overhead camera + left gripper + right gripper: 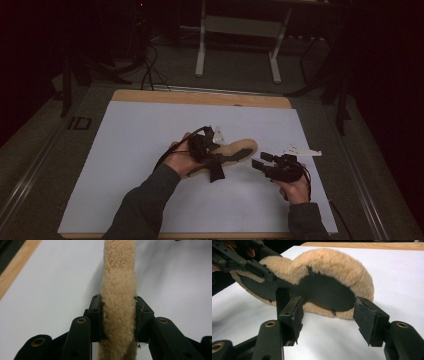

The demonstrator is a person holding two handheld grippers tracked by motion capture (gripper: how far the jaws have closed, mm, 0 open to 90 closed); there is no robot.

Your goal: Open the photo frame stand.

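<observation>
Left gripper (212,152) pinches the fleece insole (119,290) edge-on, jaws pressed into its pile, holding it tilted just above the white surface (135,145), dark underside presented, likely for a second grip. Right gripper (329,317) faces that underside, jaws spread, not touching.

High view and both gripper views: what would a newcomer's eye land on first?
The tan fleecy insole near the middle of the white table cover, standing on edge with its dark underside toward the right gripper's camera. The left gripper is clamped across its fleecy edge, lifting one end while the other end touches the cover. The right gripper waits open just short of it, holding nothing.
</observation>
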